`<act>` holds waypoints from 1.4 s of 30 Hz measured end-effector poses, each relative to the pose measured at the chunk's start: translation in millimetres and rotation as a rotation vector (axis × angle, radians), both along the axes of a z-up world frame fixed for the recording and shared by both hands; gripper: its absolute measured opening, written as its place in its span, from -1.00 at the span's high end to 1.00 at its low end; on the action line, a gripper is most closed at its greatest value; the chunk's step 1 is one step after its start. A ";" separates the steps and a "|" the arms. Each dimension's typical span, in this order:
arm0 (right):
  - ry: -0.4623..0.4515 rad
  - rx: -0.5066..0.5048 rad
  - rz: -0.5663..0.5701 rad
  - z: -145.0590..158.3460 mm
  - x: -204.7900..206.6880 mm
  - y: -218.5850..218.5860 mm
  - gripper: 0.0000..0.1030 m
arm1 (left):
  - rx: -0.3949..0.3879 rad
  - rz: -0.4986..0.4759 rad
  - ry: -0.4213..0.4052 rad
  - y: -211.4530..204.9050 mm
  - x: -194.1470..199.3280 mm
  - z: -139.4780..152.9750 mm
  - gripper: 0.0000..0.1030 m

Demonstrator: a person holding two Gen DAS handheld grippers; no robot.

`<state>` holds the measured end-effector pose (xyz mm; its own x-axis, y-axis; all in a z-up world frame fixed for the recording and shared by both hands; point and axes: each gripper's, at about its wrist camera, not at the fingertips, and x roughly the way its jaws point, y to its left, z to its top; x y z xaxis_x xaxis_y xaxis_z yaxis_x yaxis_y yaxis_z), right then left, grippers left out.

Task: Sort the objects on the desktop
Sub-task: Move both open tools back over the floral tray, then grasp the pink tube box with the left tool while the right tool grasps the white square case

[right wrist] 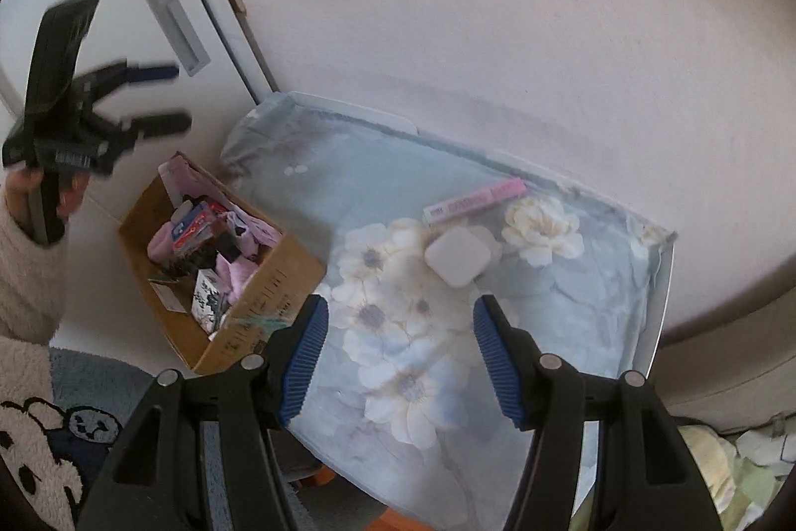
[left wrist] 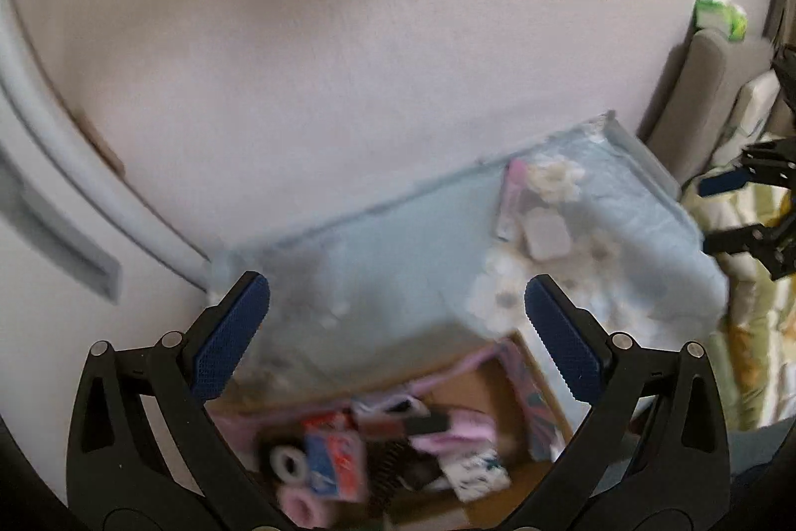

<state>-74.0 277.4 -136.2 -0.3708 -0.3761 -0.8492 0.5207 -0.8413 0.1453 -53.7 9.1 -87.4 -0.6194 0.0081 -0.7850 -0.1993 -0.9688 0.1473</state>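
We hold both tongs wide and empty — left gripper over the box of sorted bits, right gripper above the cloth, where pink stick and white case wait, likely next.

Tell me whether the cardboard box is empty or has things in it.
It has things in it. The cardboard box stands open-topped, holding a jumble of small packages and pink items, seen in both wrist views.

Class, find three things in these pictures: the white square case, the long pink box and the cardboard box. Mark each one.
white square case [right wrist: 456,257], right wrist view, middle of its top face
long pink box [right wrist: 475,200], right wrist view, middle of its length
cardboard box [right wrist: 268,287], right wrist view, printed outer side wall
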 end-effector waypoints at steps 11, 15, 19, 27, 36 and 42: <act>0.029 0.064 0.097 -39.4 -23.8 11.4 -0.10 | 0.027 -0.013 -0.097 14.7 -74.2 -6.2 -0.99; 0.093 0.090 0.170 -62.3 -33.6 5.0 -0.10 | 0.054 -0.077 -0.173 63.9 -107.7 -59.3 -0.99; 0.097 0.109 0.249 -91.5 -53.2 -1.4 -0.10 | 0.039 -0.118 -0.233 104.7 -141.7 -112.3 -0.99; 0.066 0.184 0.365 -147.6 -85.9 -17.3 -0.10 | 0.053 -0.115 -0.342 129.3 -186.5 -184.3 -0.88; 0.046 0.189 0.430 -168.9 -108.6 -23.3 -0.10 | 0.038 -0.109 -0.372 134.3 -201.7 -206.4 -0.79; 0.049 0.175 0.462 -168.7 -112.1 -22.4 -0.10 | 0.031 -0.106 -0.378 138.4 -203.2 -214.5 -0.54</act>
